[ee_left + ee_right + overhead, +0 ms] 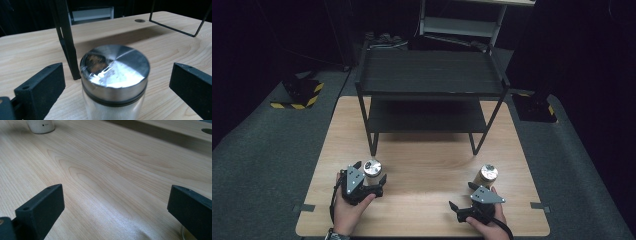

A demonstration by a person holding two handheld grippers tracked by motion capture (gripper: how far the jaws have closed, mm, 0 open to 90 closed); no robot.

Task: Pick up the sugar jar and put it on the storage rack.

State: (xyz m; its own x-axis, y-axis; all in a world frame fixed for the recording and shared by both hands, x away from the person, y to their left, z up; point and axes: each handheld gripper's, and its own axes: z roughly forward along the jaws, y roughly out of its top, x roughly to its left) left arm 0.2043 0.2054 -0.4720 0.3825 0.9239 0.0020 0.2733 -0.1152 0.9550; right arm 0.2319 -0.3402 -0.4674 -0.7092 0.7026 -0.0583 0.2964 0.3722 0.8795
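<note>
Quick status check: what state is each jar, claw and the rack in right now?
Left claw: open, jaws either side of the white jar, apart from it.
White jar: upright, metal lid on.
Right claw: open, holding nothing.
Brown jar: upright, lid on.
Rack: upright, both shelves bare.

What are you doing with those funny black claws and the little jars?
A person holds a gripper in each hand at a wooden table. The left gripper is open with its fingers on either side of a white-filled jar with a shiny metal lid, not squeezing it yet. The right gripper is open too, next to a brown-filled jar. A black two-level shelf stands behind them.
</note>
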